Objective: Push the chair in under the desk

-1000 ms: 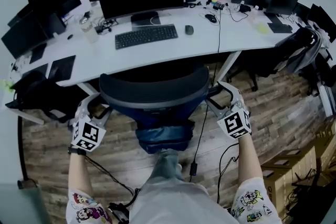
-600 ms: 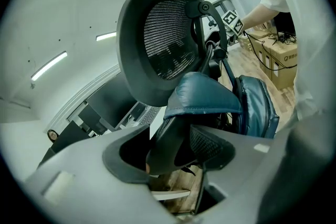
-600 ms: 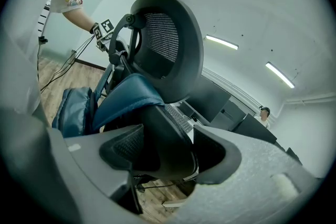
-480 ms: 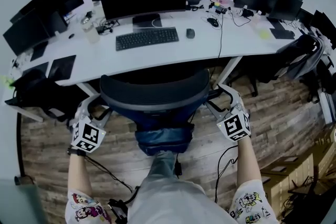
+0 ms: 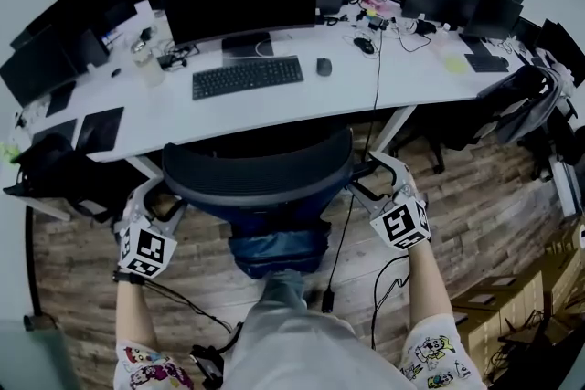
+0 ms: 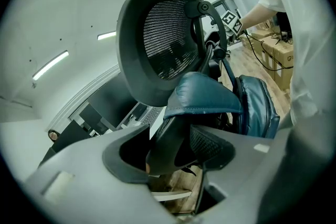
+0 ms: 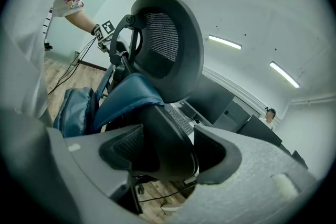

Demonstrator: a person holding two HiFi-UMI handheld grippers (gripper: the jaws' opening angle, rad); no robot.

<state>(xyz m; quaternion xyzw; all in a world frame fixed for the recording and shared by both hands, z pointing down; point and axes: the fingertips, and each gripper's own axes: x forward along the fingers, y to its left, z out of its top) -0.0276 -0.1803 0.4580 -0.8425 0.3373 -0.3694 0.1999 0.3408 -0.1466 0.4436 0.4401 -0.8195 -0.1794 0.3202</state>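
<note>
Left gripper (image 5: 152, 198) and right gripper (image 5: 378, 171) clamp armrests of the chair (image 5: 258, 171), desk (image 5: 302, 96) ahead, blue bag (image 5: 279, 251) behind.

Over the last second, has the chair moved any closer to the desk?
No clear move. The chair backrest sits as near the desk's front edge, below the keyboard, as before; only the whole view shifted.

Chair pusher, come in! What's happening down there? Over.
Left tool clamped on the left armrest, right tool on the right armrest. Chair at the desk edge, not fully under. Cable hanging by the chair's right side.
</note>
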